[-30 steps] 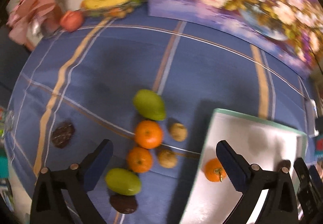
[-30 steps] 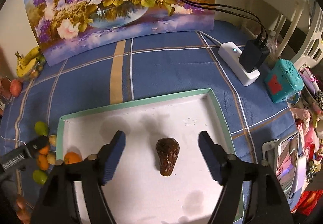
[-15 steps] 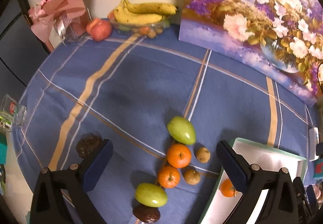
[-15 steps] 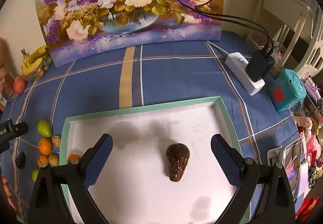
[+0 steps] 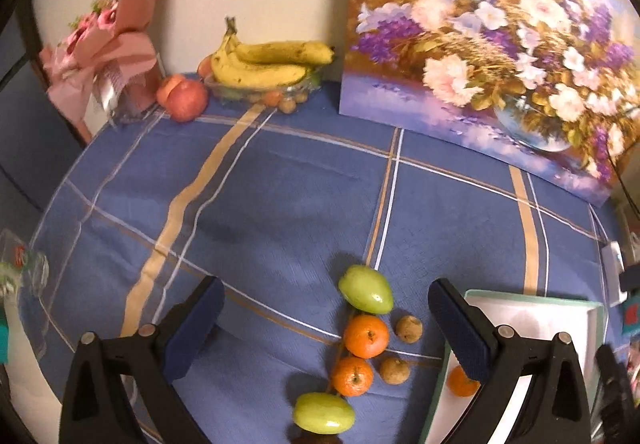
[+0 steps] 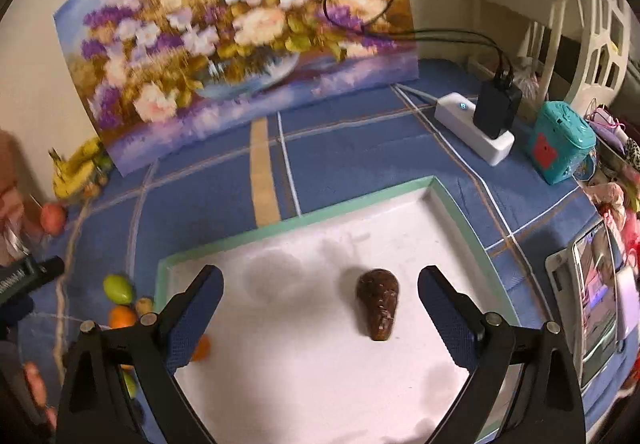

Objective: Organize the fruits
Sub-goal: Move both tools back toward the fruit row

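- The left gripper (image 5: 326, 318) is released, its 2 jaws spread wide with nothing between them; it hangs above the blue checked tablecloth (image 5: 280, 204).
- Under it, a group of fruits lies on the cloth just beside the tray (image 5: 532, 298): 1 green fruit (image 5: 365, 289) at the far end, then 2 oranges (image 5: 366, 336) in a row, and a second green fruit (image 5: 323, 413) nearest to the camera.
- 2 small brown fruits (image 5: 408, 329) lie between the oranges and the tray.
- 1 more orange (image 5: 460, 385) is inside the tray, near its left edge, partly hidden by the right finger.
- The right gripper (image 6: 320, 312) is also released and holds nothing; it hangs over the white tray (image 6: 296, 228).
- A dark brown avocado (image 6: 378, 302) lies on the tray floor between the 2 fingers, nearer to the right one, and touches neither.
- At the far side of the table stand a flower painting (image 5: 480, 36), bananas (image 5: 272, 62) and a red apple (image 5: 183, 99).
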A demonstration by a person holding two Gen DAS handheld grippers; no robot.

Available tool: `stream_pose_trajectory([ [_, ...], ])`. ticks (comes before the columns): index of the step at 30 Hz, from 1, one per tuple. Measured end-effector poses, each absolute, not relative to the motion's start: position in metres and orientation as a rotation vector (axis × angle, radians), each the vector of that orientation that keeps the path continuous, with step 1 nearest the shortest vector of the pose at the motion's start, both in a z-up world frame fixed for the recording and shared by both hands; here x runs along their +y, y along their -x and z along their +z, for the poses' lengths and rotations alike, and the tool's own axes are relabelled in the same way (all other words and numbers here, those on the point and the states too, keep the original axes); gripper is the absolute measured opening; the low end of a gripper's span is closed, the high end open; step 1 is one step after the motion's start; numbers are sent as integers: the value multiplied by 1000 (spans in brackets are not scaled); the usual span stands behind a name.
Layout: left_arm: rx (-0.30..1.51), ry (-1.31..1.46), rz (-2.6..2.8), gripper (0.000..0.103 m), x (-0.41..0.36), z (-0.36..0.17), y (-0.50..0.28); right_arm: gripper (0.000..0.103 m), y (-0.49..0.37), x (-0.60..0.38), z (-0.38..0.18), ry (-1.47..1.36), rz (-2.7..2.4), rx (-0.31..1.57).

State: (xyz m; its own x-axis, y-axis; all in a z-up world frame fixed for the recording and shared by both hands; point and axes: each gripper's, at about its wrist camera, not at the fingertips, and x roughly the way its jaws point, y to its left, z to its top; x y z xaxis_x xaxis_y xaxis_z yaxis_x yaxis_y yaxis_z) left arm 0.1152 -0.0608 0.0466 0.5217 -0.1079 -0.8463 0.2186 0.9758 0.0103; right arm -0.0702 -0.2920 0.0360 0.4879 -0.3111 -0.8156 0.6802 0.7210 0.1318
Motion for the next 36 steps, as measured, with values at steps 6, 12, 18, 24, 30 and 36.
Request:
stream_pose_trajectory([
  [6, 946, -144, -187, 103, -35, 61, -109, 98, 75, -270, 53, -455, -629, 766],
  [12, 944, -154, -168, 103, -12, 62, -112, 98, 71, -251, 38, -481, -537, 825],
  [18, 936, -167, -185, 103, 4, 69, -114, 98, 64, -231, 32, -479, -467, 861],
  [24, 959, -135, -203, 103, 19, 70, -122, 98, 52, -216, 41, -450, -433, 868],
  [30, 992, -141, -244, 103, 23, 63, -126, 98, 44, -204, 41, -453, -387, 860],
  [36, 1002, -132, -278, 103, 25, 62, -128, 98, 38, -197, 40, -455, -354, 855],
])
